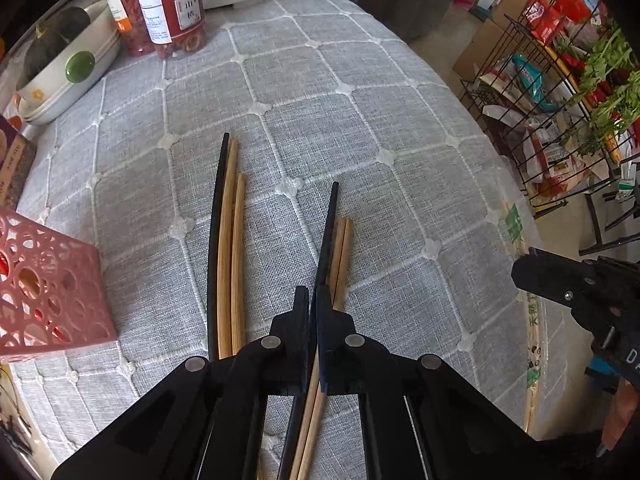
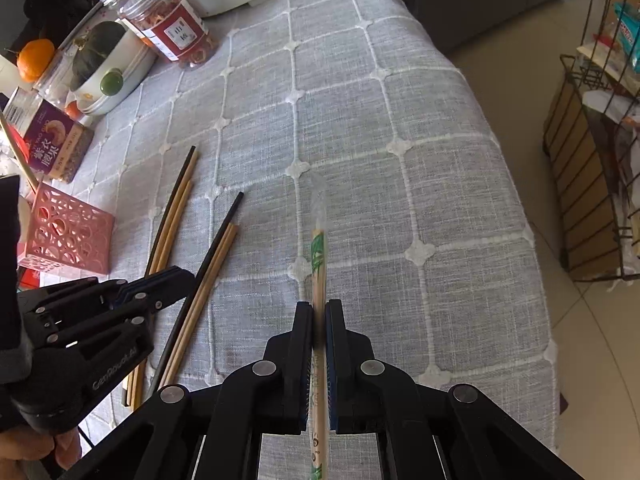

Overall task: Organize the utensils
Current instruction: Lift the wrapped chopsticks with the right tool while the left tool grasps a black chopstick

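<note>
Left wrist view shows your left gripper [image 1: 313, 294] pointing steeply down at the table [image 1: 360, 120], its jaws drawn together on a bundle of chopsticks [image 1: 334, 240]: one black stick and two pale wooden ones that run up between the fingers and fan out onto the grey quilted tablecloth beyond the tips. You cannot tell from this angle whether all three are pinched or only the black one. Just to the left of that bundle, a second set of chopsticks [image 1: 228, 240] lies flat on the cloth, again one black and two wooden, side by side and touching. A pink perforated holder [image 1: 52, 296] sits at the left edge, apart from both sets. Far back on the left you see a lidded bowl [image 1: 72, 68] with a green knob and two jars [image 1: 172, 12] of dried fruit.

Your right gripper [image 2: 319, 306] appears at the right edge of that view, near the table rim. From the right wrist camera, its jaws are clamped on a pair of wrapped disposable chopsticks [image 2: 319, 256] in a clear sleeve with green print; the pair runs straight up between the pads and sticks out past the fingertips over the cloth. Whether its far end touches the cloth is unclear. To the left in this view you see your left gripper down over the loose chopsticks, with the pink holder behind it. A wire rack [image 1: 560, 100] of groceries stands off the table to the right.
</note>
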{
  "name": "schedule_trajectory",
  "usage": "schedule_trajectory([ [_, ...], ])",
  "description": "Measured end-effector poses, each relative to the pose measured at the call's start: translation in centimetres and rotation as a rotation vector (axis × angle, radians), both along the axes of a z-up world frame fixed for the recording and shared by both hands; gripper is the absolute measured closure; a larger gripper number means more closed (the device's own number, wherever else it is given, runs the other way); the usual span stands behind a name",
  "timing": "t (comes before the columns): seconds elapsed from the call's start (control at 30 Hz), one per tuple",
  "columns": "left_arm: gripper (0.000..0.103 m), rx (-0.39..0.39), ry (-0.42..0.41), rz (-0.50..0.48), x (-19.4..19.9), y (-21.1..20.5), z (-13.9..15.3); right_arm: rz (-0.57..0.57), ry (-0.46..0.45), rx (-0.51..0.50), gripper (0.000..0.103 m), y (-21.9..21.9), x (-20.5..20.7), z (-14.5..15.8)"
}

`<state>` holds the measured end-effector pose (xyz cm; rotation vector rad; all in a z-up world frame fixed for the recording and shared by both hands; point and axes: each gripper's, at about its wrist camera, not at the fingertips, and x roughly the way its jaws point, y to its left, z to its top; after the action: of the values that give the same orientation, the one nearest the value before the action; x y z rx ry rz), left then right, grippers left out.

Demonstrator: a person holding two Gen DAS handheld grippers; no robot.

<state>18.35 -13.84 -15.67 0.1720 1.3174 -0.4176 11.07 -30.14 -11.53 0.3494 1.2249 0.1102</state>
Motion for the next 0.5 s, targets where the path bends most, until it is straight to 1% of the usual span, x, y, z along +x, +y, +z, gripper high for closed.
schedule_trajectory([
  [0.2,0.099,0.071,-0.003,-0.023,0.9,-1.3,-0.3,0.003,-0.006,0.009,0.101,-0.3,0.1,0.0],
  [0.23,0.097,0.089,0.005,-0.027,1.1,-1.6,-0.4,0.003,-0.006,0.009,0.101,-0.3,0.1,0.0],
  [0.27,0.093,0.112,0.017,-0.032,1.2,-1.9,-0.5,0.003,-0.006,0.008,0.101,-0.3,0.1,0.0],
  [0.33,0.093,0.148,0.019,-0.043,1.6,-2.7,-0.8,0.003,-0.006,0.009,0.101,-0.2,0.1,0.0],
  [0.4,0.093,0.163,0.02,-0.045,1.8,-3.1,-1.0,0.003,-0.009,0.007,0.101,-0.1,0.0,0.0],
  [0.43,0.096,0.157,0.021,-0.042,1.9,-3.1,-1.0,0.002,-0.012,0.006,0.101,-0.1,0.0,0.1],
  [0.5,0.096,0.156,-0.014,-0.03,1.6,-2.9,-0.6,-0.002,-0.021,0.005,0.101,0.0,-0.1,0.3],
])
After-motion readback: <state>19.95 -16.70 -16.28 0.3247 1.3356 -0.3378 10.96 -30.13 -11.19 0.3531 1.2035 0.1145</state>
